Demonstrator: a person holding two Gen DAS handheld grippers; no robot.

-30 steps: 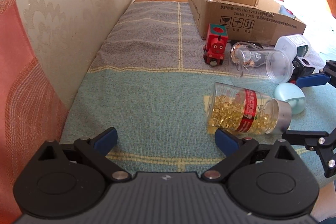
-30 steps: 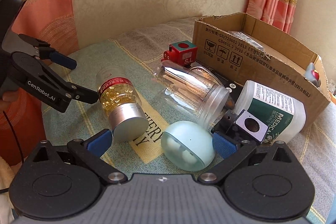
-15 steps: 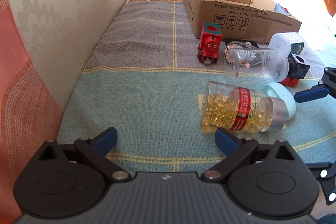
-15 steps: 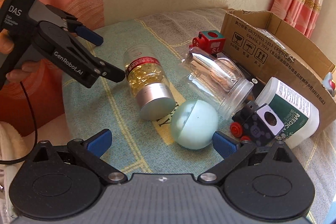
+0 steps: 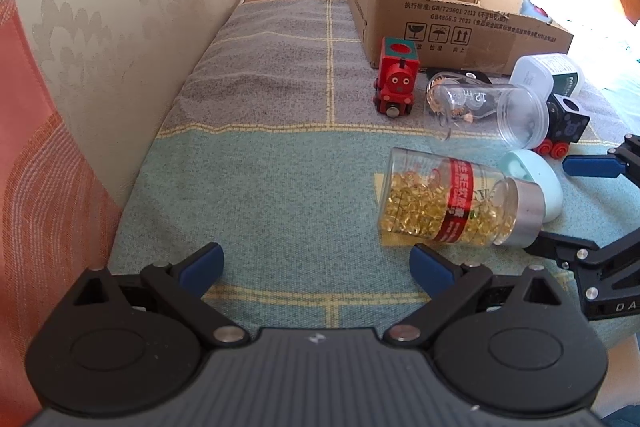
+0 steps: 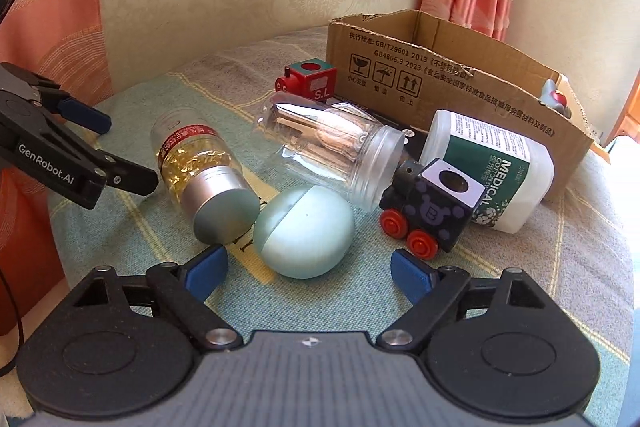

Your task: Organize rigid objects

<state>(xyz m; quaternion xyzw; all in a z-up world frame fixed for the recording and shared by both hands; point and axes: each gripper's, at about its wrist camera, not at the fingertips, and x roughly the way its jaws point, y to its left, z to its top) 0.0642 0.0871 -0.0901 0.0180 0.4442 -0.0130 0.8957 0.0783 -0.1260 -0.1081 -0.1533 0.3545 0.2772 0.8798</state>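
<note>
Jaws first: my right gripper (image 6: 309,267) is spread wide but closing in right now, and the pale green egg-shaped case (image 6: 305,231) sits just ahead of the gap between the blue pads, not pinched yet as far as I can see. Its seam runs roughly upright, and its long axis lies across my jaws, a bit tilted.

My left gripper (image 5: 316,263) is wide open with nothing in it, just the checked cloth (image 5: 256,195) on the desk between its pads.

Just past my left gripper's right-hand pad lies the capsule bottle (image 5: 456,203), flat on its side. Its long axis runs across, silver cap pointing toward my right gripper and touching the egg case.

Beyond the egg, from the right jaws, the clear jar (image 6: 336,151) lies on its side too, open mouth facing back toward me and to the right. The black toy train car (image 6: 432,207) stands on its red wheels off the right pad, with the white medical cotton tub (image 6: 492,175) lying behind it. Farther out are the red toy engine (image 6: 310,81) and the cardboard box (image 6: 440,83).
</note>
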